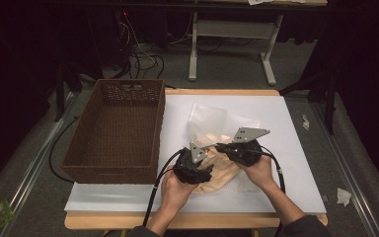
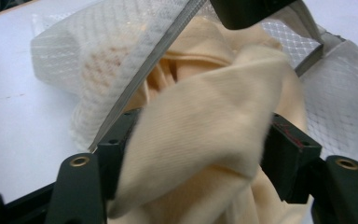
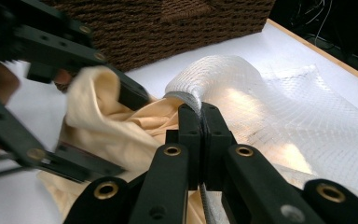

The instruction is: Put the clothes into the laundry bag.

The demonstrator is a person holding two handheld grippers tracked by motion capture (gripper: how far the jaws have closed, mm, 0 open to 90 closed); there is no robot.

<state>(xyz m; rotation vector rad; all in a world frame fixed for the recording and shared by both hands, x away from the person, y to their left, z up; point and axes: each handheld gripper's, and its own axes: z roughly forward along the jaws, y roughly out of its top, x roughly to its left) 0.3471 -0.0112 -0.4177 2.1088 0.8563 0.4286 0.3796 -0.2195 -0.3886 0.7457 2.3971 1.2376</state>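
Note:
A cream cloth (image 1: 222, 170) lies bunched at the mouth of a white mesh bag (image 1: 209, 121) on the white tabletop (image 1: 286, 163). My left gripper (image 1: 205, 173) is at the cloth's left side. In the left gripper view its jaws (image 2: 200, 149) stand apart with a thick fold of the cloth (image 2: 205, 121) between them, so it is open. My right gripper (image 3: 200, 116) is shut on the grey zipper rim of the mesh bag (image 3: 261, 107) and holds it raised above the cloth (image 3: 102, 126). The left gripper (image 3: 121, 135) straddles the cloth there too.
A dark brown woven basket (image 1: 160, 123) stands on the table's left half, close to the bag. The table's front edge is just below my hands. Cables and a white table frame (image 1: 193, 49) are on the floor behind.

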